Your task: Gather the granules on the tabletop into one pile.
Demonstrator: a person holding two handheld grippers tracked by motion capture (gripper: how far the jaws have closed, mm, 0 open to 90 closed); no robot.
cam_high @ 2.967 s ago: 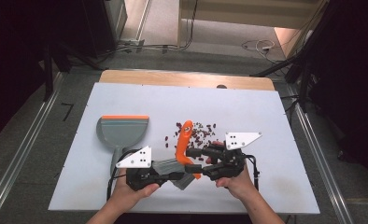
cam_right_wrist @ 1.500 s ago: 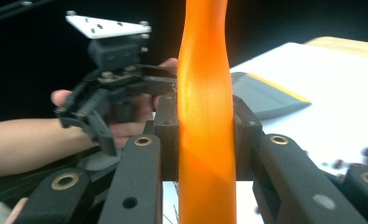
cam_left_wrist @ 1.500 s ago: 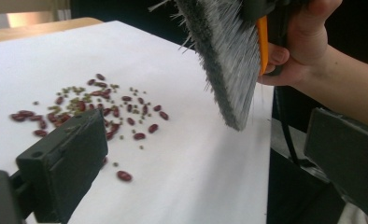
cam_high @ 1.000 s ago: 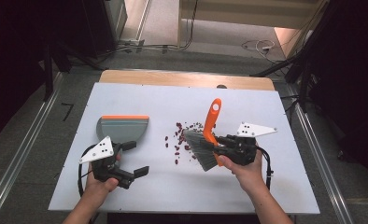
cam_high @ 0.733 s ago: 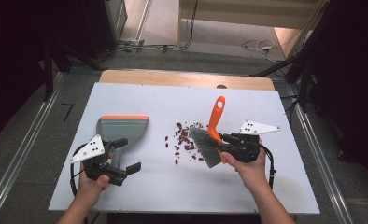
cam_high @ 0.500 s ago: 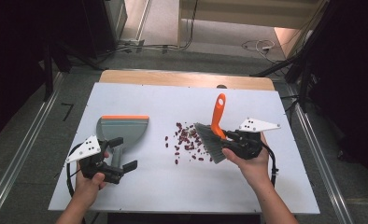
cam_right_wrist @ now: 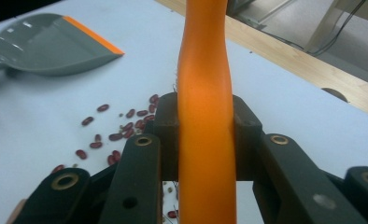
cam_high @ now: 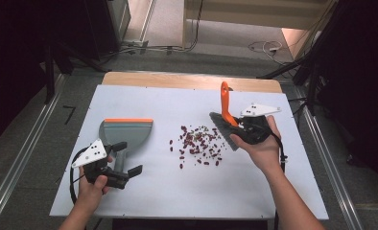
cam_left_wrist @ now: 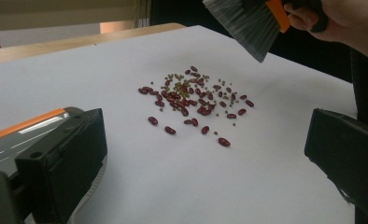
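Left gripper (cam_high: 124,171) just let go of the brush (cam_high: 224,115), jaws wide by the dustpan (cam_high: 124,134); right gripper (cam_high: 247,129) clamps it, sweeping the beans (cam_high: 196,143) looks next.

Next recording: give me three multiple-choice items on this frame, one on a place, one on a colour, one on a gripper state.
1. Where do the beans lie?
A. inside the dustpan
B. on the table between dustpan and brush
C. on the floor

2. What colour is the brush handle?
A. orange
B. blue
C. white

3. How is the left gripper?
A. shut on the dustpan handle
B. shut on the brush
C. open

Answers:
1 B, they are scattered on the white table right of the dustpan.
2 A, the right gripper view shows it orange.
3 C, its jaws stand wide apart in the left gripper view.
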